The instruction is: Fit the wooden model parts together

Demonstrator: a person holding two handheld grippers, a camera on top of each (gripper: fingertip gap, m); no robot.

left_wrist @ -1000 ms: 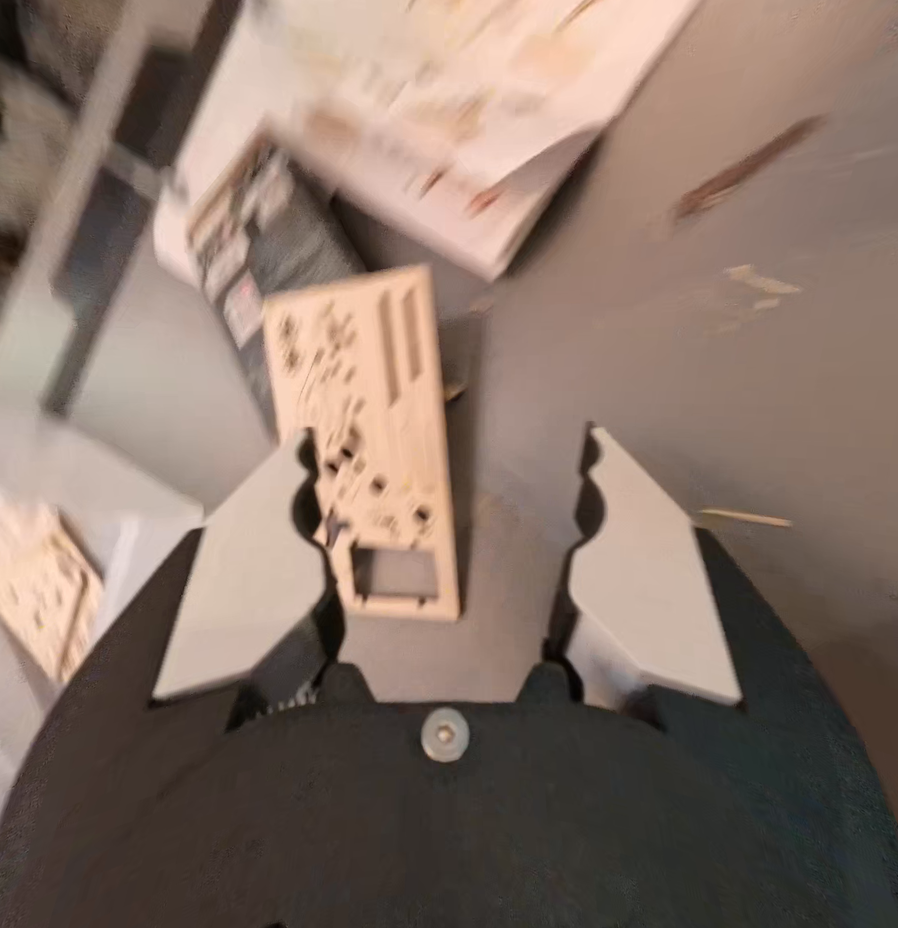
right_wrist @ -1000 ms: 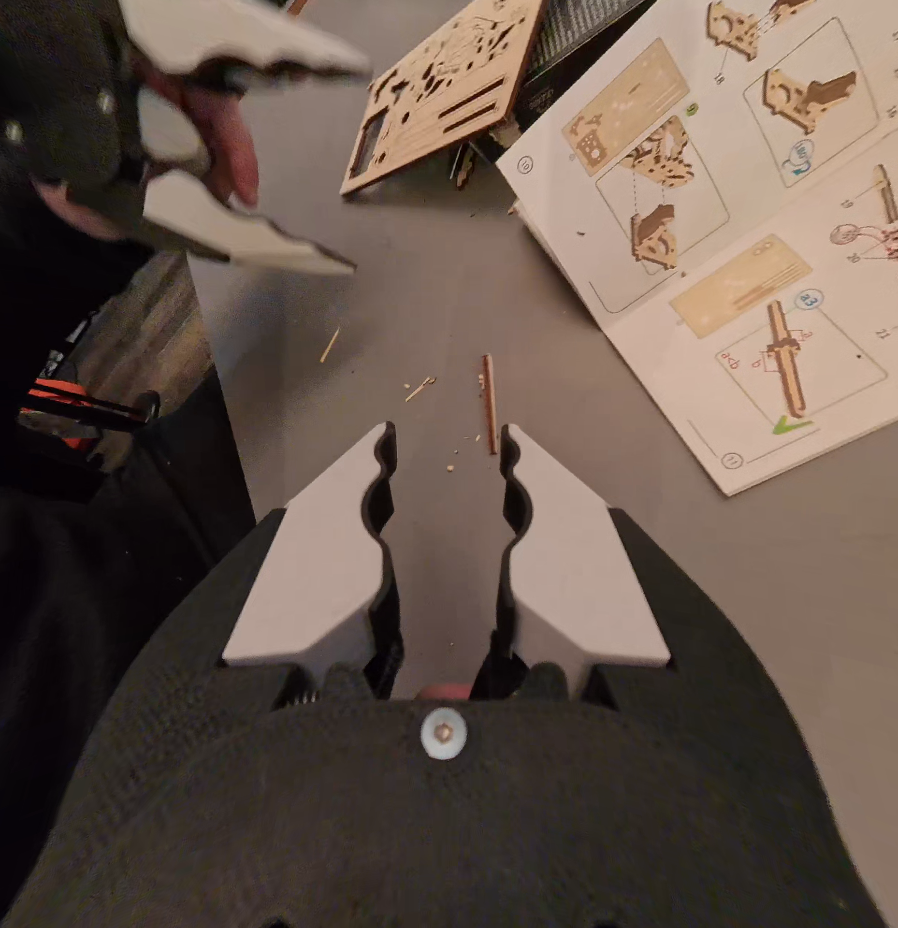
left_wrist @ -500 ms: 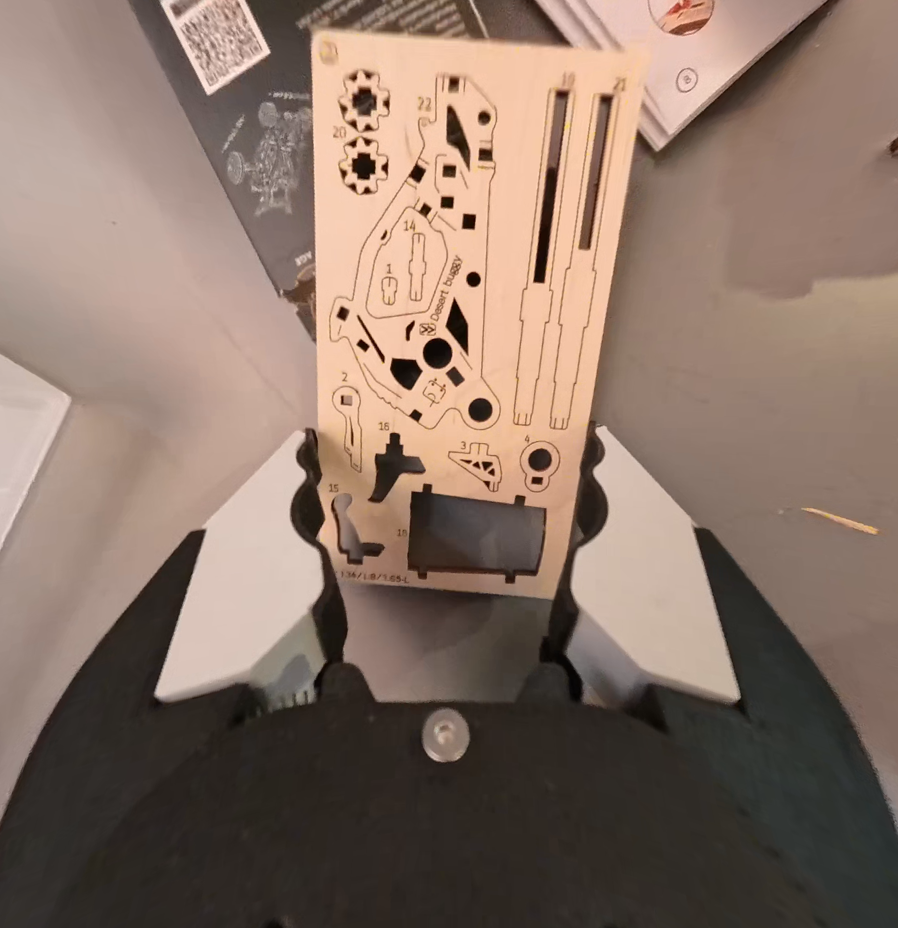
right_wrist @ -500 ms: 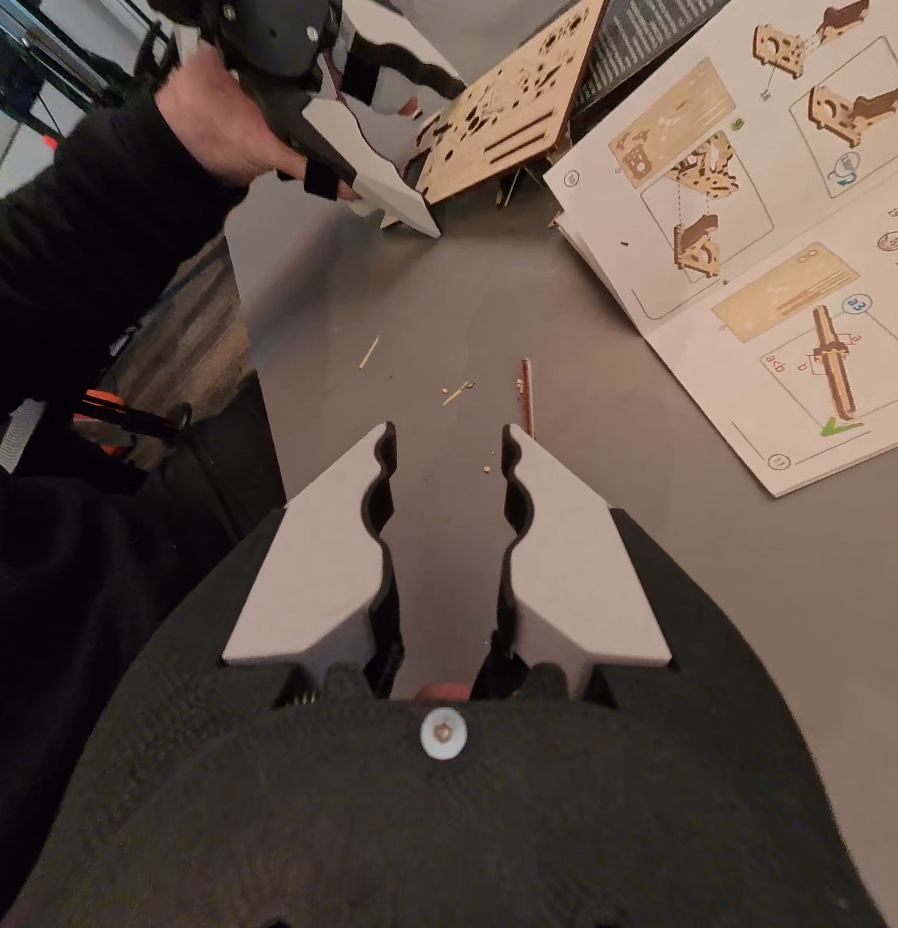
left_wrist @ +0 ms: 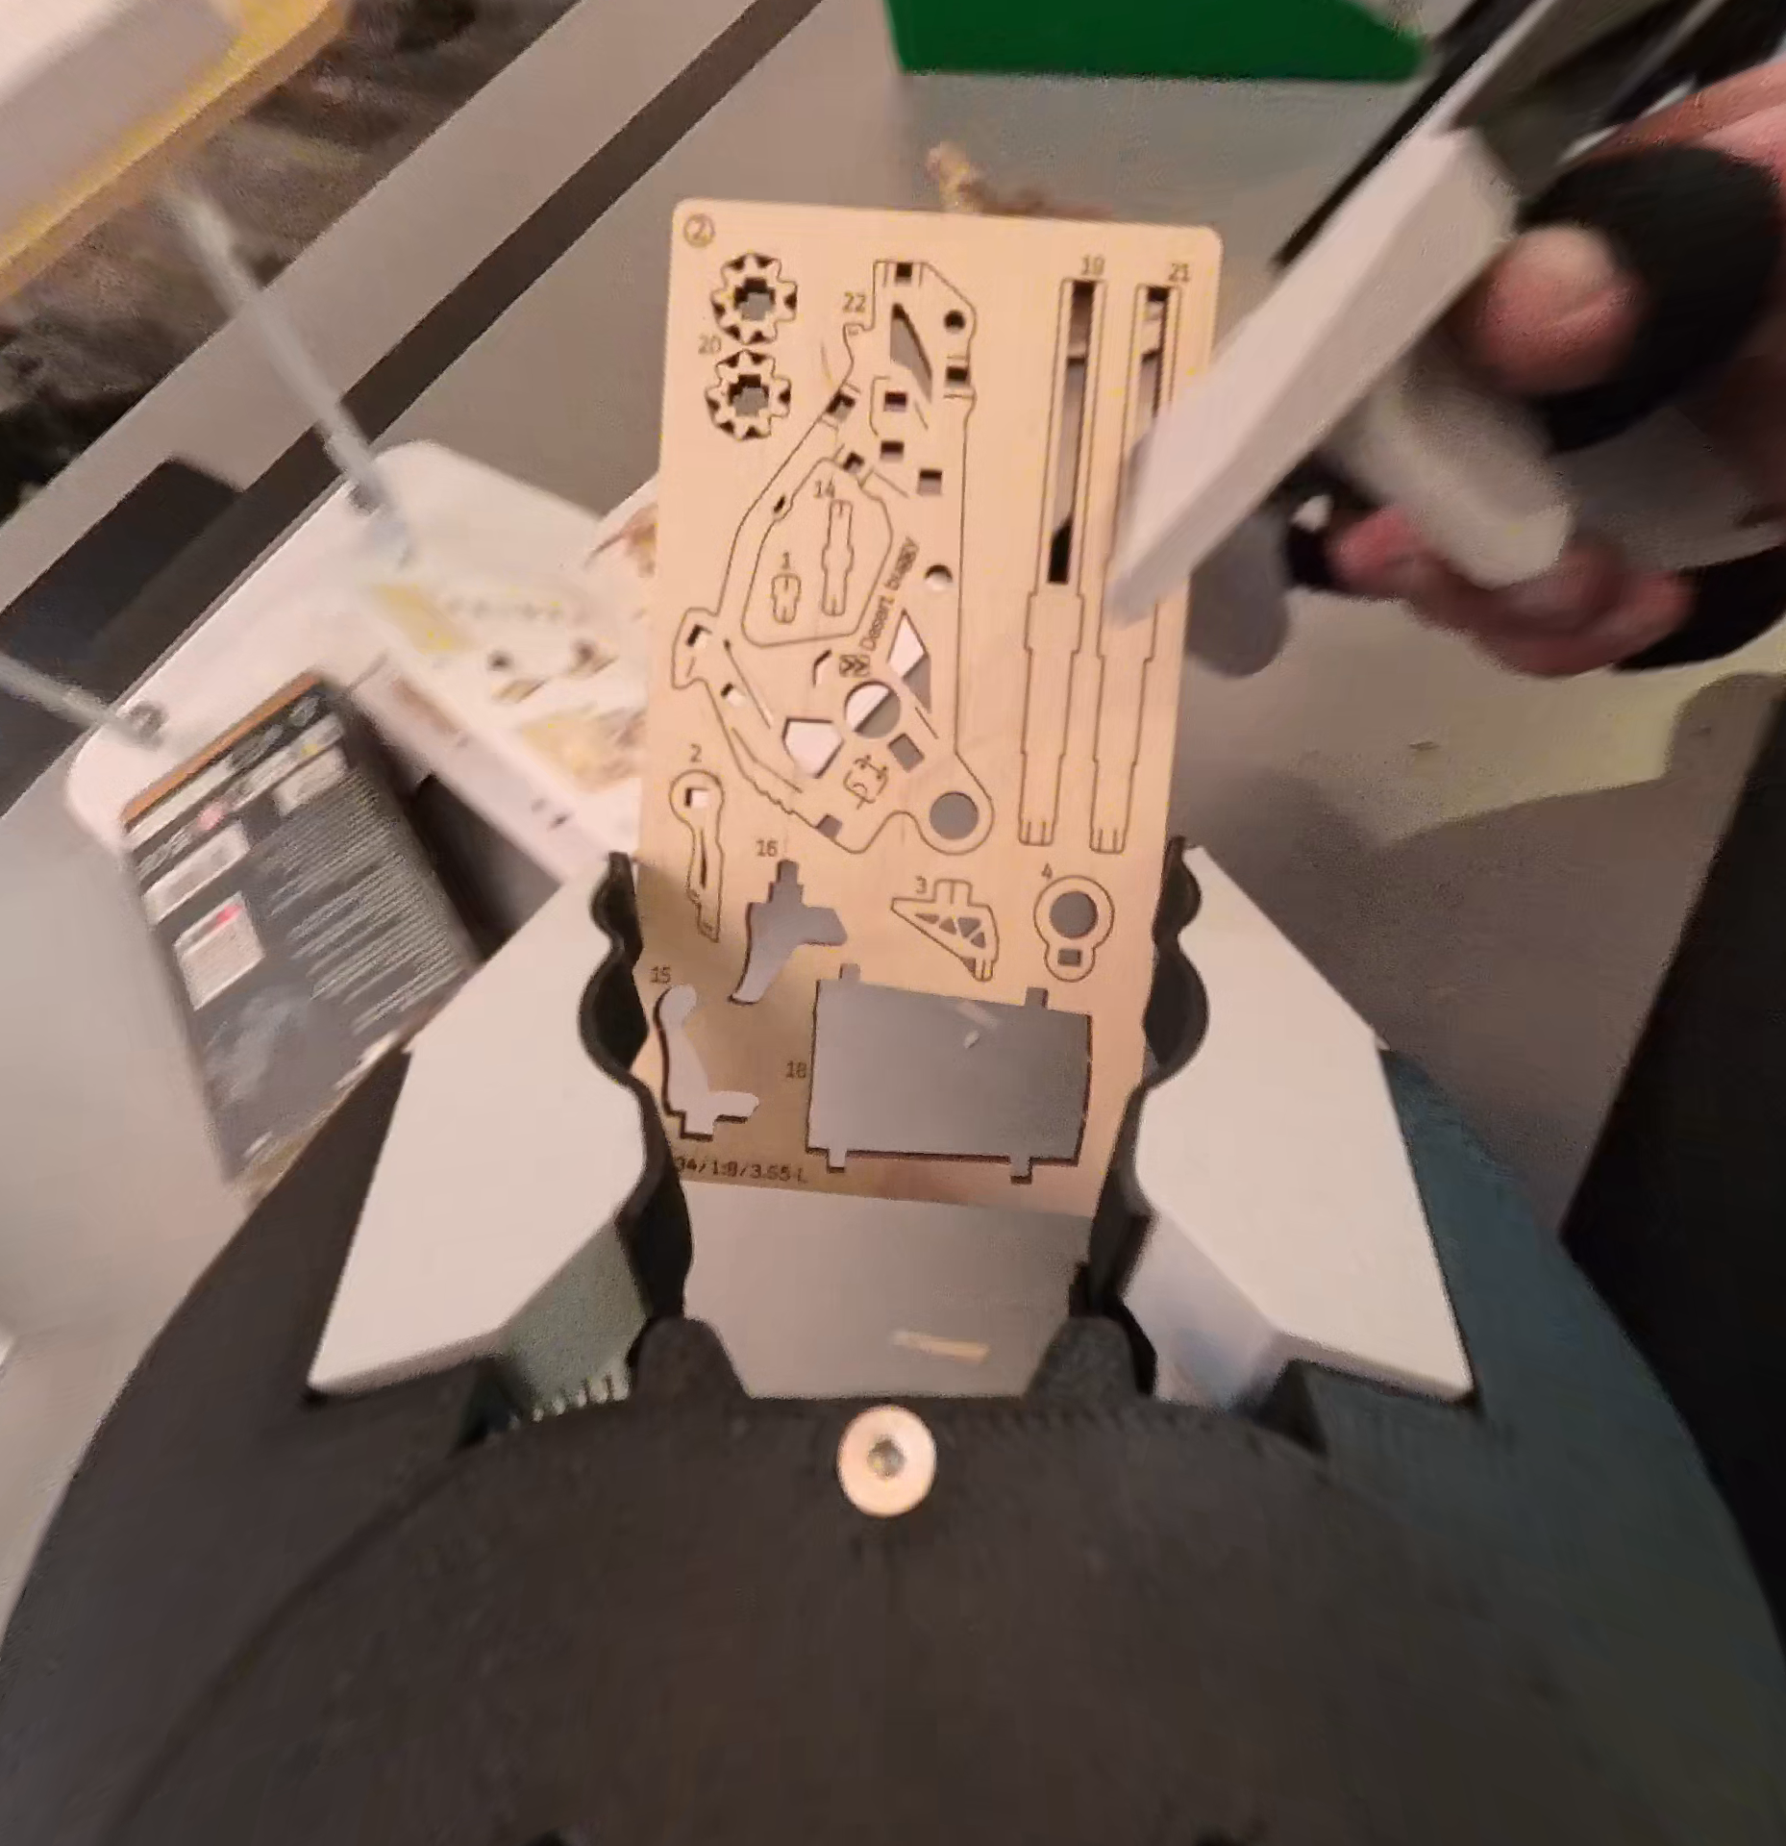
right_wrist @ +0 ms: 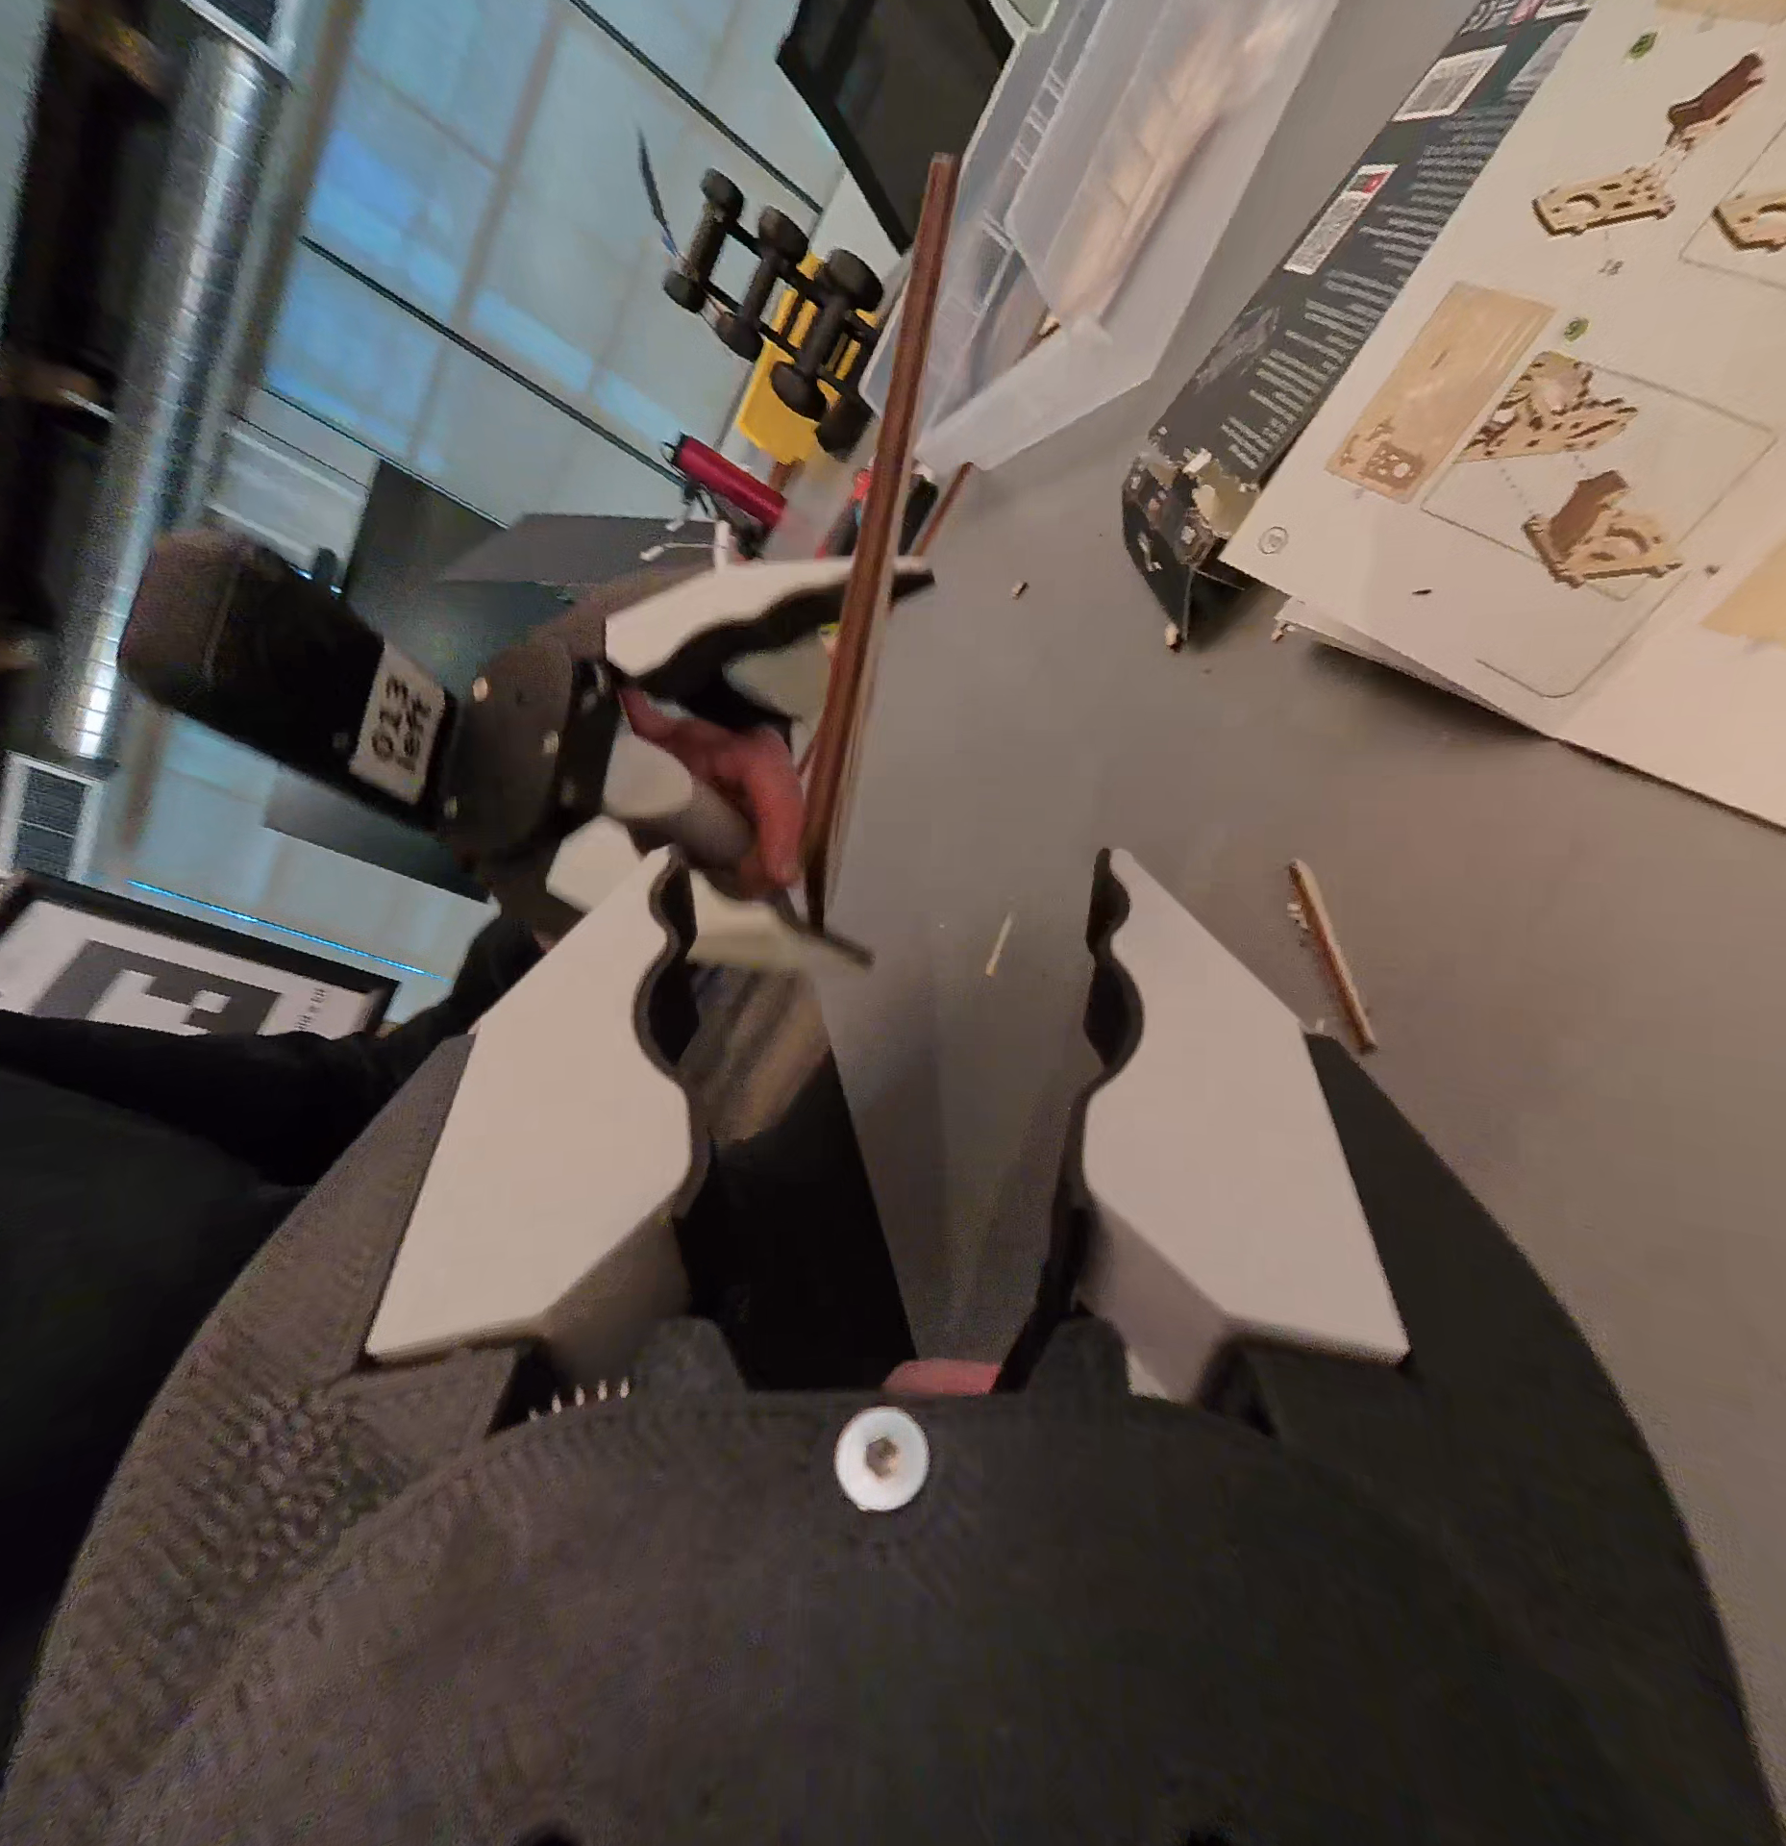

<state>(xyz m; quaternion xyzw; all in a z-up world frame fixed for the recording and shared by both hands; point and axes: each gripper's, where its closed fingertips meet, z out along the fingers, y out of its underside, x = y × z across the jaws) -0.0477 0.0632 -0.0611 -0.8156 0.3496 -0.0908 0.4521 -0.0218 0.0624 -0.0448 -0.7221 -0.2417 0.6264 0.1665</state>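
A pale wooden parts sheet (left_wrist: 929,619), laser-cut with some pieces punched out, stands upright in the air. My left gripper (left_wrist: 899,864) is shut on its lower side edges. In the right wrist view the sheet (right_wrist: 874,559) shows edge-on as a thin brown line, held by the left gripper (right_wrist: 769,639). My right gripper (right_wrist: 887,867) is open and empty just in front of the sheet. In the left wrist view one of its fingers (left_wrist: 1298,400) reaches in from the upper right, its tip at the sheet's long slotted strips. A loose wooden stick (right_wrist: 1333,959) lies on the grey table (right_wrist: 1219,759).
An open instruction booklet (right_wrist: 1568,499) and a dark printed package (right_wrist: 1259,400) lie at the back right, with a clear plastic tray (right_wrist: 1049,250) behind. The package (left_wrist: 290,899) and booklet (left_wrist: 529,639) show left of the sheet. Small wood splinters (right_wrist: 999,944) lie on the table. My right fingertips sit around 4 cm from my left ones. The loose wooden stick (right_wrist: 1333,959) sits 8 cm or so from the ends of my right fingers.
My left gripper closed on the sheet and lifted it upright off the table. My right gripper opened wider, left the stick and swung up to the sheet's right side.
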